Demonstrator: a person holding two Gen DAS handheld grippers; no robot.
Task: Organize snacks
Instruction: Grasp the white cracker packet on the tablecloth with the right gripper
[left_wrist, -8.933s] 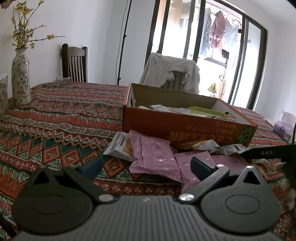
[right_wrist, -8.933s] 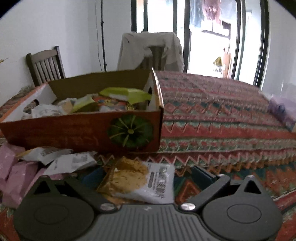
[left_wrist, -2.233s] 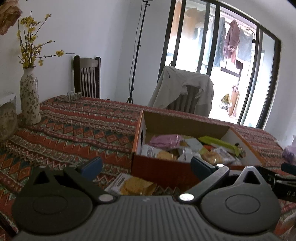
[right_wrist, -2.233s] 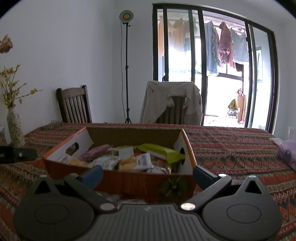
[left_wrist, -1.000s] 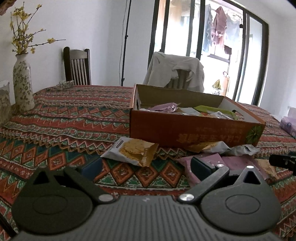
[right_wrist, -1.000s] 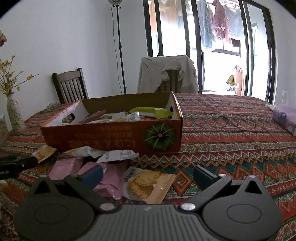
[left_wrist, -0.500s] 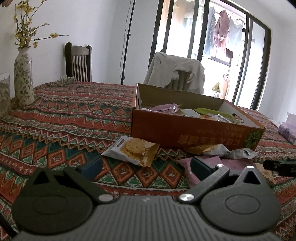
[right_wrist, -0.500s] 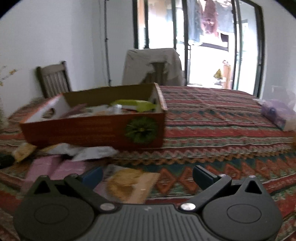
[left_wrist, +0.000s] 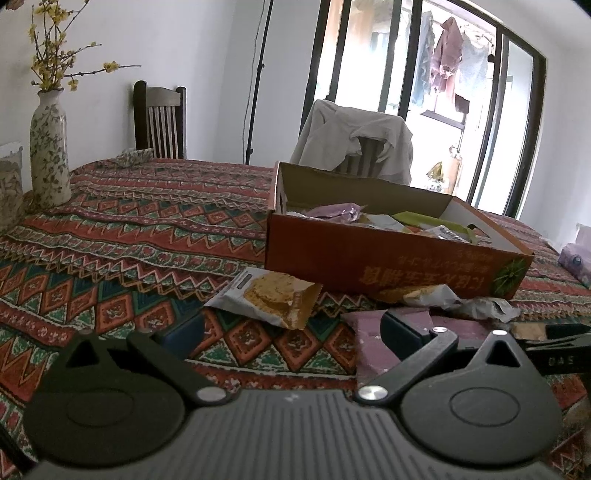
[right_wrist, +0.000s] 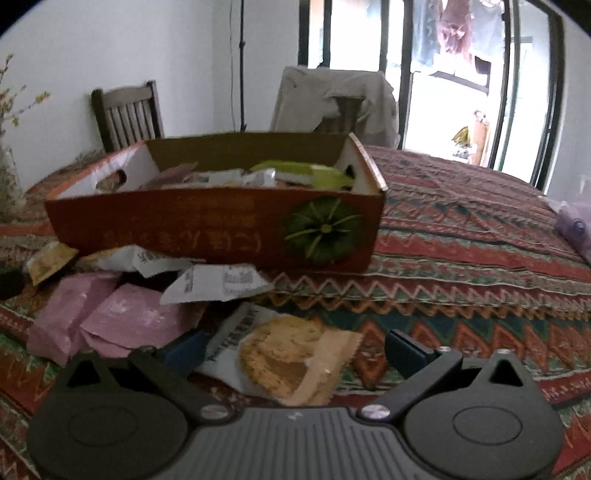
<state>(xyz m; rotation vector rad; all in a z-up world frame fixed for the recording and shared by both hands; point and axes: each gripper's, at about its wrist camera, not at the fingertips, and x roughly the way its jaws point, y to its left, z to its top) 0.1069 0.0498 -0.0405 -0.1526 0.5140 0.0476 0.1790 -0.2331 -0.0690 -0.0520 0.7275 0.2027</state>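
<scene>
Since half a second ago your right gripper has dropped closer to the counter, and in the right wrist view its jaws stand wide and empty on either side of a cracker packet, with pink packets to the left and the orange snack box behind. From the left wrist view, your left gripper hovers with jaws wide and empty, another cracker packet lying ahead just before the box, which holds several snacks.
</scene>
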